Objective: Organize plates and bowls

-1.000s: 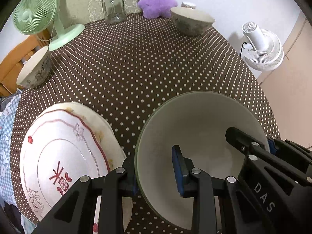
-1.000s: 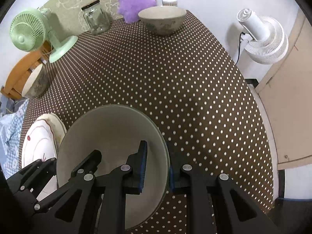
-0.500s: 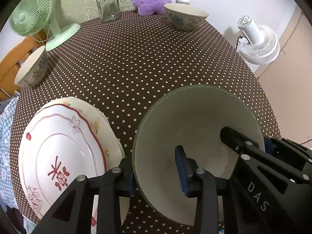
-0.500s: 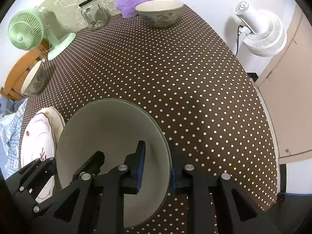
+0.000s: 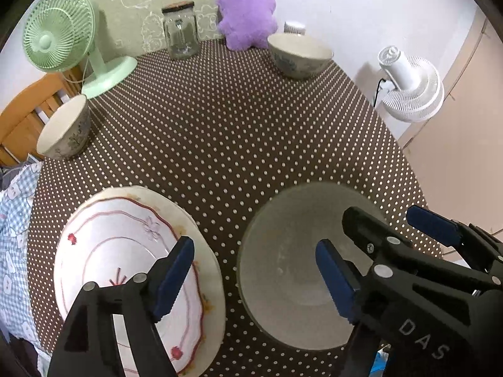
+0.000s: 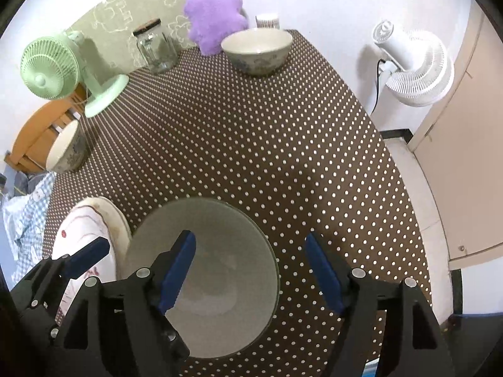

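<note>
My left gripper hangs with jaws opening, pads clear of the large pale bowl, whose left rim lies between them. The floral plate sits under its left finger. My right gripper likewise opens, its pads straddling the bowl's right rim without touching it. The bowl rests on the dotted tablecloth. Far ahead of both grippers stands a patterned bowl; ahead to the left, a tilted bowl near a green fan.
</note>
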The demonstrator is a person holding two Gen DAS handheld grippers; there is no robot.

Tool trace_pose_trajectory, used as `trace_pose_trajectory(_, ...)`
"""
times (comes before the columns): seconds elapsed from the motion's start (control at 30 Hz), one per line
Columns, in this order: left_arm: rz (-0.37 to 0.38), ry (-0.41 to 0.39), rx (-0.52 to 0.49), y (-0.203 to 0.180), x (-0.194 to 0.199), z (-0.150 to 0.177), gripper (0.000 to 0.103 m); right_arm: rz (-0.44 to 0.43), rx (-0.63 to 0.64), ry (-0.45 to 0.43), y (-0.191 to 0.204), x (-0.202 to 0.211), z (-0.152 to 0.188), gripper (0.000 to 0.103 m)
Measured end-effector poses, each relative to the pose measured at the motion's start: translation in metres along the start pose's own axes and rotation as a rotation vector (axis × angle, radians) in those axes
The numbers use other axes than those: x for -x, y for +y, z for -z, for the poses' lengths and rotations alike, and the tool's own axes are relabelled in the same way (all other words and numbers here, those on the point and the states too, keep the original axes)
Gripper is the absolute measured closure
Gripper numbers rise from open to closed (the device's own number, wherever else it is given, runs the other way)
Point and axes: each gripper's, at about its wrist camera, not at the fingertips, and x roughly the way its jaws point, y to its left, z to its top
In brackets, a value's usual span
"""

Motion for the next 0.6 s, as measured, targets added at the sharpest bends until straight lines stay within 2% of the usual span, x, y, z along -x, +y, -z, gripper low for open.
trace_pose_trajectory(0.27, 0.000, -0.058, -0.048, 0.000, 0.036, -0.013, 0.020, -0.002, -0.009, -0.066, 0.009, 0.032, -0.008, 0.026)
trace_pose_trajectory(0.47, 0.007, -0.094, -0.041, -0.002, 0.054, -0.025, 0.020, -0.010, -0.039, -0.109, 0.007, 0.053, -0.019, 0.026)
trace_pose_trajectory(0.6, 0.010, -0.115, -0.030, -0.006, 0.061, -0.036, 0.020, -0.003, -0.012, -0.128, 0.006, 0.062, -0.032, 0.026)
